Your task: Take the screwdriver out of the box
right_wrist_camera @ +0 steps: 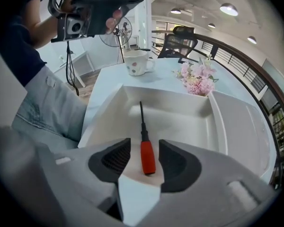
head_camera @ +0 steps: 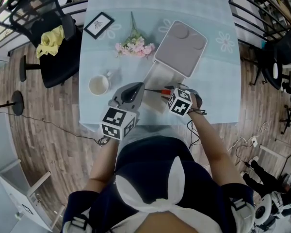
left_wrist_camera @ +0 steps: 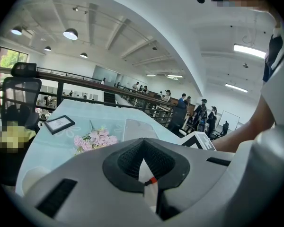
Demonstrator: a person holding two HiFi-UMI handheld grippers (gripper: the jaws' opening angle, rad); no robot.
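A screwdriver (right_wrist_camera: 147,156) with a red handle and a dark shaft lies on the floor of the open white box (right_wrist_camera: 104,117). In the right gripper view my right gripper (right_wrist_camera: 144,159) is open, one jaw on each side of the red handle and neither touching it. From the head view the screwdriver (head_camera: 157,90) lies in the box (head_camera: 154,75) near the table's front edge, with the right gripper (head_camera: 178,90) at its handle end. My left gripper (head_camera: 132,92) hovers just left of the box. Its jaws meet at the tips (left_wrist_camera: 143,148) with nothing between them.
The box lid (head_camera: 182,47) lies open behind the box. A white mug (head_camera: 99,85) stands to the left, pink flowers (head_camera: 135,47) and a small framed picture (head_camera: 98,24) further back. A black chair (head_camera: 48,42) with a yellow cloth stands left of the table.
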